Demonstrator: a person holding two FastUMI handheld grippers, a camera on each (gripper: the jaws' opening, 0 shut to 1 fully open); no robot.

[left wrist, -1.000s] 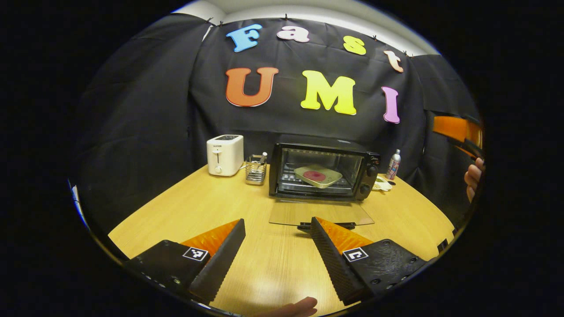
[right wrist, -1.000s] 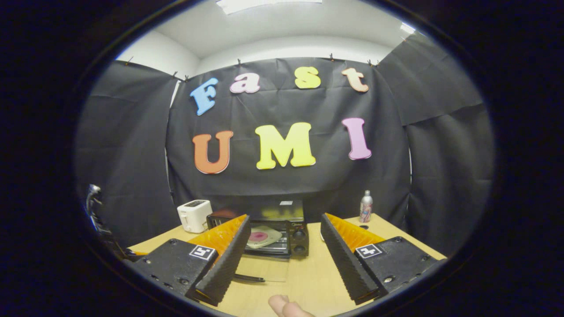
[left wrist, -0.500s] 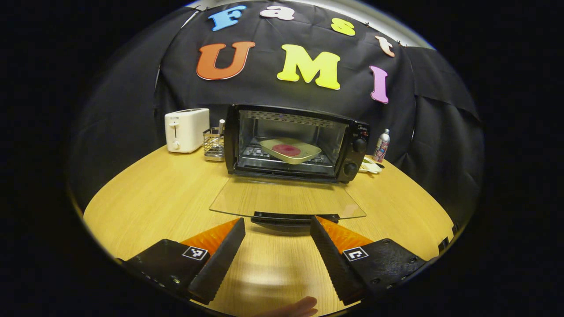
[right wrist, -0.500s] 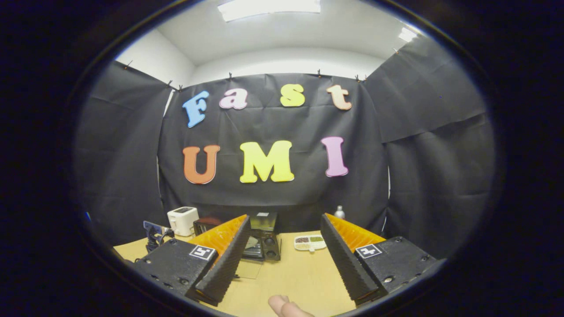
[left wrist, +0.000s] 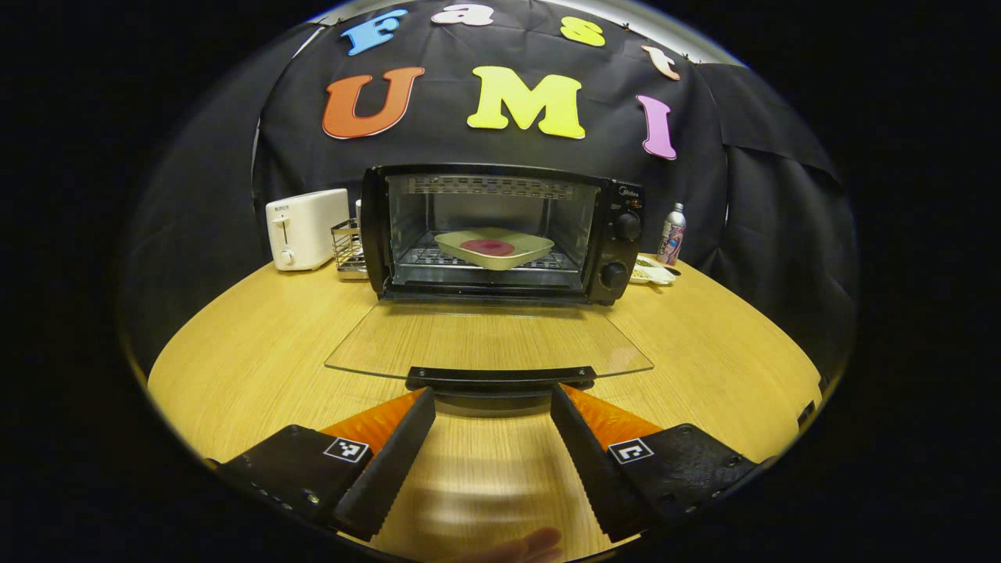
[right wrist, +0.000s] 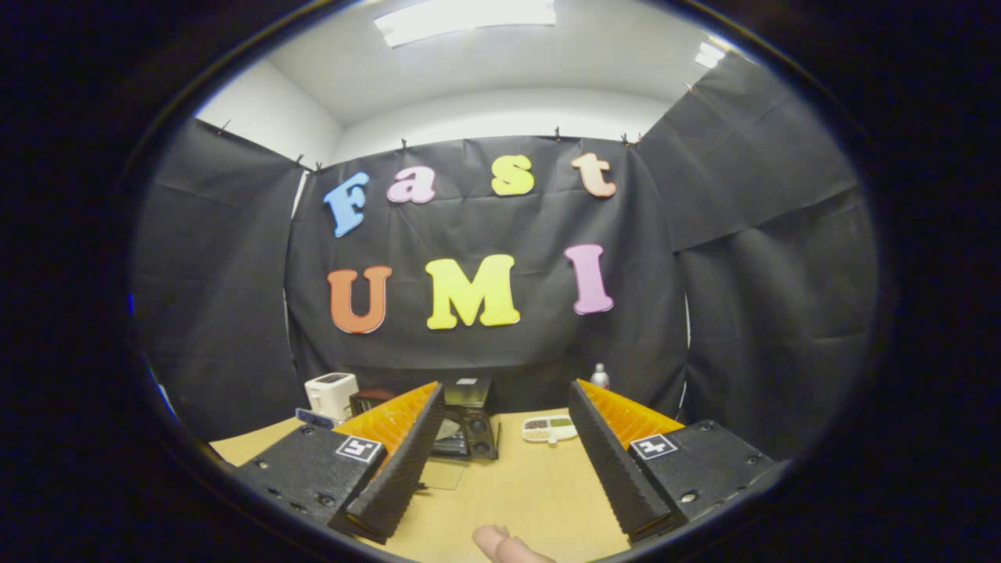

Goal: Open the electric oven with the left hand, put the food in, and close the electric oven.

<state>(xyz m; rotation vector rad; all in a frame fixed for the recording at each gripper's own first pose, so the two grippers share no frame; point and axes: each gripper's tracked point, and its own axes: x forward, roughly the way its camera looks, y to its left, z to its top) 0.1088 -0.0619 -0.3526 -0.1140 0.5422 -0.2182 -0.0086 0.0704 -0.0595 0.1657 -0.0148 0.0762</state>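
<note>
Left gripper view, left to right. White toaster [left wrist: 306, 228] stands at the back left of the worktop [left wrist: 258, 336], a wire rack [left wrist: 348, 249] just beside it, touching or nearly touching the electric oven [left wrist: 500, 231].

Oven door [left wrist: 489, 342] is fully down, lying about flat and projecting toward the camera; its handle [left wrist: 500, 378] is the near edge. The food [left wrist: 486, 247], a reddish disc on a pale tray [left wrist: 494, 248], sits on the rack inside the cavity. So loading looks done; what remains is closing.

Left tongs [left wrist: 490, 403] are spread, nothing between them, low over the worktop with the tips just under or right at the door handle. I read that placement as lining up to lift the door from below, or to pinch the handle. Contact not confirmed; can't tell from here.

Right of the oven: two control knobs [left wrist: 622, 250] on its panel, then a small dish [left wrist: 651, 272] and a spray can [left wrist: 672, 234] at the back right.

Right gripper view: right tongs [right wrist: 504, 442] also spread and empty, held high and back from the oven [right wrist: 465, 426], probably parked clear so the door's swing isn't blocked. A fingertip [right wrist: 500, 545] of the holding hand shows at the bottom edge.

Risk: glass door, hinged low. Lifting off-centre could let the handle slip.
</note>
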